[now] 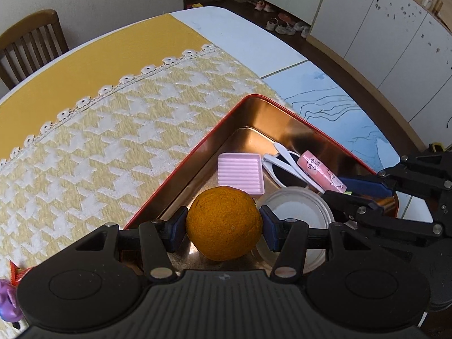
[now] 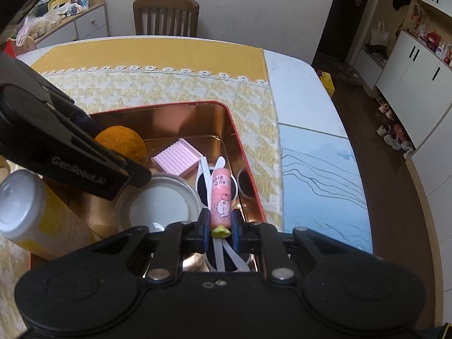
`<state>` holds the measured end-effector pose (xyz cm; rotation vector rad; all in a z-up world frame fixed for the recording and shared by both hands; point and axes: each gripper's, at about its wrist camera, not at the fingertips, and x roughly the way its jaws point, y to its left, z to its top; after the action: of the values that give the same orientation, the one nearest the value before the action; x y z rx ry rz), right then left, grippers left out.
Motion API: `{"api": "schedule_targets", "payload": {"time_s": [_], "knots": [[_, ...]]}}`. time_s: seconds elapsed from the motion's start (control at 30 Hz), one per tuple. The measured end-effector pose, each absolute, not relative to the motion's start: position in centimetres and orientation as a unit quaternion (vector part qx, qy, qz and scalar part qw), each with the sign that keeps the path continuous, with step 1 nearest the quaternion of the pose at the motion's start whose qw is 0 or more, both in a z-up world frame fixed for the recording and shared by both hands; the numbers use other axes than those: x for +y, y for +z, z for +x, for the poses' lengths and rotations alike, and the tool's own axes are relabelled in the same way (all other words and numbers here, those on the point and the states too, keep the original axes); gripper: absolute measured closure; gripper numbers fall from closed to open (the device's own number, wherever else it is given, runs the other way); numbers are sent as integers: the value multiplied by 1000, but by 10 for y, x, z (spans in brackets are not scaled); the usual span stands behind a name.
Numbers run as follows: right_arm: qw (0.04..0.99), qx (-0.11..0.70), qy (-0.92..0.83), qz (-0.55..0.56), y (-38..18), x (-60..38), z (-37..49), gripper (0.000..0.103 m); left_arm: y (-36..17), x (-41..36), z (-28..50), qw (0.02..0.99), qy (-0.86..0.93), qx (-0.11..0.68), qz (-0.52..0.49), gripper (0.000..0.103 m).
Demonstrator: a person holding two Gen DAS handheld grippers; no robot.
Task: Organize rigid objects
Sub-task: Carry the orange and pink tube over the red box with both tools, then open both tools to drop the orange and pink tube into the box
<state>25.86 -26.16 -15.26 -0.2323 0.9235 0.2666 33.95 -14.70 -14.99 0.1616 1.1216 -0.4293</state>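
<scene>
A red-rimmed metal tin (image 1: 214, 125) lies on the tablecloth; it also shows in the right wrist view (image 2: 240, 141). My left gripper (image 1: 223, 227) is shut on an orange (image 1: 223, 223) inside the tin; the orange also shows in the right wrist view (image 2: 124, 142). My right gripper (image 2: 221, 230) is shut on a pink tube (image 2: 221, 197) with a cartoon print, held over white sunglasses (image 2: 204, 180). In the left wrist view the tube (image 1: 322, 171) lies across the sunglasses (image 1: 285, 166). A pink ridged tray (image 1: 240, 173) and a round metal lid (image 1: 296, 209) lie in the tin.
A yellow bottle with a grey cap (image 2: 34, 212) lies at the tin's left. The yellow houndstooth cloth (image 1: 99, 141) covers the table. A wooden chair (image 2: 166, 17) stands at the far side. The table edge (image 2: 339, 118) and floor are to the right.
</scene>
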Motion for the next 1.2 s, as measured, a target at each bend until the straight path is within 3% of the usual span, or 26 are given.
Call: {"api": "schedule_targets", "payload": {"time_s": [0.43, 1.2], "knots": [[880, 446, 124, -107, -151, -266, 260, 81, -147, -139, 344, 827, -195, 527, 38, 49], [900, 408, 141, -59, -96, -261, 225, 51, -86, -96, 294, 869, -210, 448, 13, 49]]}}
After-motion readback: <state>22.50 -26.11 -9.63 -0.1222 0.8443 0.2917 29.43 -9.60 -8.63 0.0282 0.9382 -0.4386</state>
